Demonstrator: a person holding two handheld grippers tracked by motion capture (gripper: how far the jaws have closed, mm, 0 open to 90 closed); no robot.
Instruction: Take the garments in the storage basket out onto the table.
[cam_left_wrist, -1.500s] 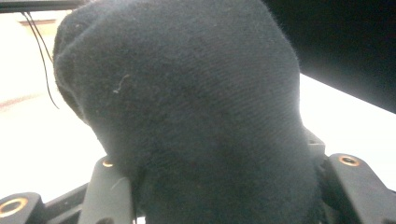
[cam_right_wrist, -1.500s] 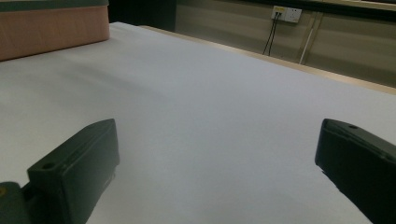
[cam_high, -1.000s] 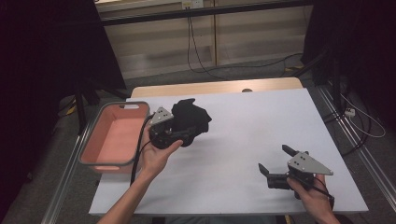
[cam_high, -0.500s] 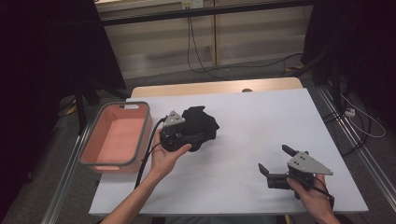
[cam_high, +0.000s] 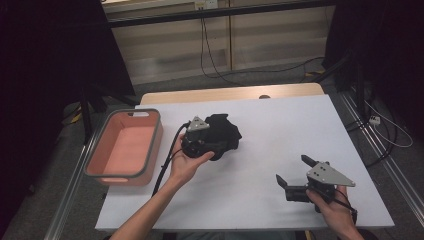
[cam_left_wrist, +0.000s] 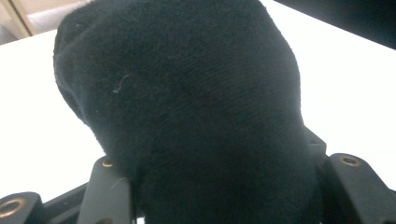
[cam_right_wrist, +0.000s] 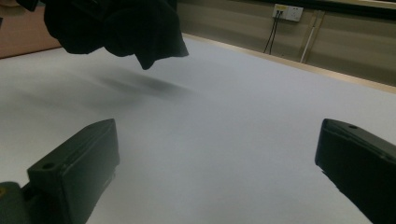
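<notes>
A bunched black cloth (cam_high: 226, 132) hangs just above the white table (cam_high: 280, 125), casting a shadow under it in the right gripper view (cam_right_wrist: 121, 23). My left gripper (cam_high: 220, 144) is shut on it, held in a hand left of the table's middle. In the left gripper view the soft dark cloth (cam_left_wrist: 187, 102) bulges up between the two jaws of the left gripper (cam_left_wrist: 229, 186) and hides their tips. My right gripper (cam_high: 292, 170) rests low near the front right of the table. It is open, and its jaws (cam_right_wrist: 215, 140) have bare table between them.
A pink tub (cam_high: 155, 145) with a grey rim stands at the table's left edge, nothing showing inside. A wooden strip (cam_high: 225, 94) runs along the far edge. Cables lie on the floor beyond. White table surface stretches between the two grippers.
The left hand has carried the black cloth to the right and a little lower, away from the pink tub. The right gripper has stayed in place.
</notes>
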